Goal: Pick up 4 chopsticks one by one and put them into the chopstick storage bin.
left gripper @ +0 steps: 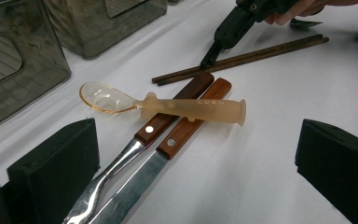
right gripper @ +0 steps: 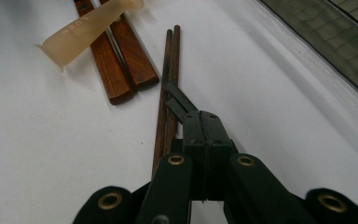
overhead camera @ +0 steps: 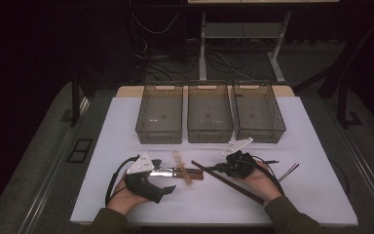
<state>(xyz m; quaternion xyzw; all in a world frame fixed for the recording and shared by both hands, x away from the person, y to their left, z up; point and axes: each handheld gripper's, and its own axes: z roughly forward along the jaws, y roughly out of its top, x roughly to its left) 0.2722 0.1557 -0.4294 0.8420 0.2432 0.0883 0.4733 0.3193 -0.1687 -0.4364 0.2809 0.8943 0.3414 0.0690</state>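
A translucent amber spoon (left gripper: 168,105) lies across the wooden handles of a fork (left gripper: 196,86) and a knife (left gripper: 182,133) in the middle of the white table (overhead camera: 102,146). My left gripper (left gripper: 198,135) stands open, its jaws wide apart on either side of the two steel blades. A pair of dark brown chopsticks (right gripper: 165,65) lies just right of the handles, slanting toward the front right (overhead camera: 233,185). My right gripper (right gripper: 177,99) is shut, and its thin tips rest on top of the chopsticks near their far end. In the high view both grippers (overhead camera: 163,178) (overhead camera: 210,169) point inward at the cutlery.
Three see-through grey bins (overhead camera: 159,134) (overhead camera: 209,135) (overhead camera: 259,134) stand side by side at the back of the table. A thin metal utensil (overhead camera: 289,171) lies to the right of my right hand. A black cable trails from each gripper.
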